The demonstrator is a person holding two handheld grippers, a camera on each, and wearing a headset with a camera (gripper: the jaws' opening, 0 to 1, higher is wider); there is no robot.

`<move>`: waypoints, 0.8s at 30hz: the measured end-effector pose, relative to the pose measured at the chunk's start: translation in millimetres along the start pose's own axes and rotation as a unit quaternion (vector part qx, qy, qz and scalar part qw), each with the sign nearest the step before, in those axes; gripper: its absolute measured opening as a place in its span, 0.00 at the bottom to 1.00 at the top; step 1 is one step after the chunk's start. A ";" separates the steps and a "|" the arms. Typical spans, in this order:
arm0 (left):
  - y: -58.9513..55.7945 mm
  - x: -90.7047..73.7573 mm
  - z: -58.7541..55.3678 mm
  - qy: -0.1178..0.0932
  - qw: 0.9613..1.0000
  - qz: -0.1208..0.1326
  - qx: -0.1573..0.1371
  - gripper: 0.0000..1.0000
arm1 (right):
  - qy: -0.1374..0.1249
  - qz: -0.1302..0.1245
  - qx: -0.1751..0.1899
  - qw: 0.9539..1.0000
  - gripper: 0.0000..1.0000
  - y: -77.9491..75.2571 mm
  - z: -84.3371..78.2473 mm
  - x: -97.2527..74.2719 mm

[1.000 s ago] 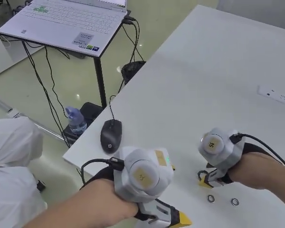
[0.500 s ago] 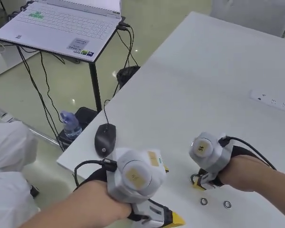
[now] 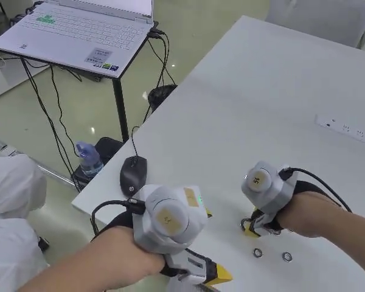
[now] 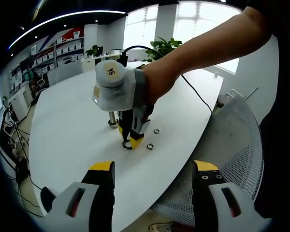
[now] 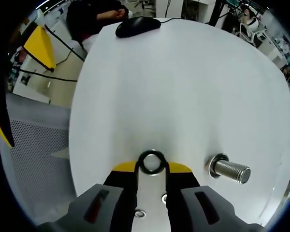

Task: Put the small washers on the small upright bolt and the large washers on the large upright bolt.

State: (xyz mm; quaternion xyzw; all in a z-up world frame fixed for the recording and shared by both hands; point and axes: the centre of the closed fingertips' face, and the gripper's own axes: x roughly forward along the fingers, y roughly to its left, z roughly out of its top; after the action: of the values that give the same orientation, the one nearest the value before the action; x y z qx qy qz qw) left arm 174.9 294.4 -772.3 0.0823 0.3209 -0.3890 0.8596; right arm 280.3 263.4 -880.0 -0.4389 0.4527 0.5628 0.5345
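Jaws of right gripper (image 5: 152,167) clamped on a washer (image 5: 141,163), down by the table (image 5: 183,87). Upright bolt (image 5: 229,170) near, at washer's 3 o'clock. Two loose washers (image 3: 257,252) at gripper's 5 o'clock, head view. At its 7 o'clock, left gripper (image 4: 153,167), jaws apart.

My left gripper (image 4: 153,169) rises from the bottom of its own view, jaws spread wide. At the lower right of the head view my right gripper (image 3: 250,229) points steeply down, jaws pinched on a washer (image 5: 141,163). My right hand (image 3: 313,214) reaches in from the right edge, and my left hand (image 3: 118,261) sits at lower left.
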 end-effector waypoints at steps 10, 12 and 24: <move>0.8 4.7 1.8 -0.002 1.000 -0.002 -0.004 0.64 | -0.009 -0.001 -0.005 1.000 0.20 -1.8 -7.6 -10.4; 2.2 5.7 1.0 0.001 1.000 -0.002 -0.002 0.64 | -0.011 0.000 -0.002 1.000 0.20 -4.2 -8.9 -15.3; 5.1 9.5 7.5 0.003 1.000 0.003 0.010 0.67 | -0.014 -0.011 0.002 1.000 0.21 -16.9 -33.7 -51.2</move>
State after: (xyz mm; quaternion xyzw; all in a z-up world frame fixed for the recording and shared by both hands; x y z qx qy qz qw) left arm 187.0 289.1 -772.9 0.0926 0.3191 -0.3894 0.8591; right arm 299.7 220.3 -837.5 -0.4350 0.4414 0.5617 0.5481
